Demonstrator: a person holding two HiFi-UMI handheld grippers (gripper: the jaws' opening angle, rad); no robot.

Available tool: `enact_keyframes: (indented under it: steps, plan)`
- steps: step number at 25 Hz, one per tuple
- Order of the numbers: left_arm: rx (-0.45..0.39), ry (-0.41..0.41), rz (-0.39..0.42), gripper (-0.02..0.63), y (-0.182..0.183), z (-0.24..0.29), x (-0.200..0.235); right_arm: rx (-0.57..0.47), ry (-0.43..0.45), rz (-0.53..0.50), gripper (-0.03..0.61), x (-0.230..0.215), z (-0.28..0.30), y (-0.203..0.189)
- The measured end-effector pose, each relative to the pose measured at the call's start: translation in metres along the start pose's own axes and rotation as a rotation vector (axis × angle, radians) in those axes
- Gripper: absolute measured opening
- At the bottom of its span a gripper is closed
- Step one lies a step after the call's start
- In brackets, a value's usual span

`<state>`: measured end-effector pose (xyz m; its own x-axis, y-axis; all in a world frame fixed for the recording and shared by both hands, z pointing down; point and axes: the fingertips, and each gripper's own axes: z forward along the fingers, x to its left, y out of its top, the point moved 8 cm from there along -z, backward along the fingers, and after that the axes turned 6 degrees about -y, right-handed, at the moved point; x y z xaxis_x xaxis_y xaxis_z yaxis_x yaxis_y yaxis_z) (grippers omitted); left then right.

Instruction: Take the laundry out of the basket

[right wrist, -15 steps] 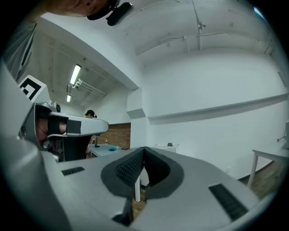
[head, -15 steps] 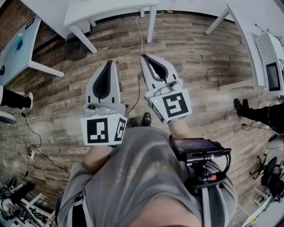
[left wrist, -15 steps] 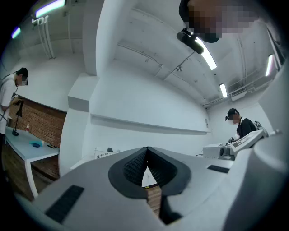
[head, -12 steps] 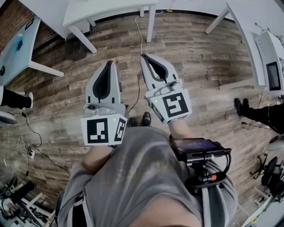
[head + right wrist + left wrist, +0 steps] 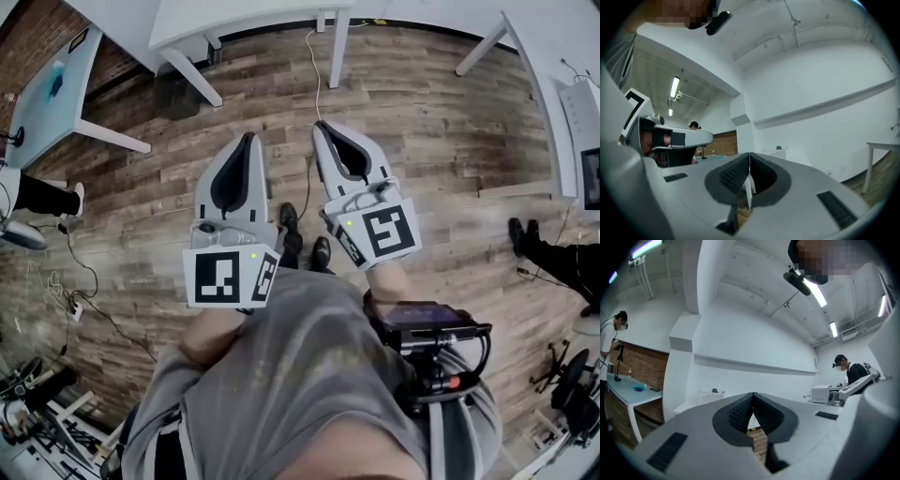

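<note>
I hold both grippers level and side by side in front of my body, above the wooden floor. The left gripper (image 5: 247, 138) is shut with nothing between its jaws, and its pads meet at the tip (image 5: 753, 393). The right gripper (image 5: 322, 125) is also shut and empty (image 5: 749, 153). A white perforated basket (image 5: 711, 396) stands far off on a white surface by the wall; the right gripper view shows this basket (image 5: 777, 152) too. No laundry shows in any view.
White tables (image 5: 253, 19) stand ahead, with a dark box (image 5: 178, 94) under one and a cable (image 5: 314, 66) on the floor. A light blue table (image 5: 52, 94) is at the left. Other people stand at the left (image 5: 610, 341) and right (image 5: 848, 371). My shoes (image 5: 305, 239) are below the grippers.
One shoe has stepped forward and the whole head view has shifted a little. Both grippers stay shut, side by side, and sit slightly lower and further right in the picture.
</note>
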<state>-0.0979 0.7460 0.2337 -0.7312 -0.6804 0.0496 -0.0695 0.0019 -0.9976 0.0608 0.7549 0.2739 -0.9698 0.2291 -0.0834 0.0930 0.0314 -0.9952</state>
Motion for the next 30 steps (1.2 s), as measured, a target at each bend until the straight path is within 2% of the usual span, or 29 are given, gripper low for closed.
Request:
enact_keyframes:
  steps: [6,12,23,30]
  plan:
    - [-0.003,0.003,-0.027,0.009,-0.012,0.017,0.03,0.024,-0.018,-0.023,0.009,-0.006,0.034,-0.008]
    - [-0.021,0.01,-0.057,0.009,-0.02,0.05,0.1,0.058,-0.026,-0.046,0.009,0.001,0.107,-0.02]
    - [-0.095,-0.003,-0.048,0.008,-0.002,0.113,0.233,0.007,-0.029,-0.099,0.009,0.023,0.253,-0.008]
    - [-0.096,-0.024,-0.057,0.008,-0.003,0.137,0.272,-0.006,-0.054,-0.12,0.008,0.023,0.294,-0.002]
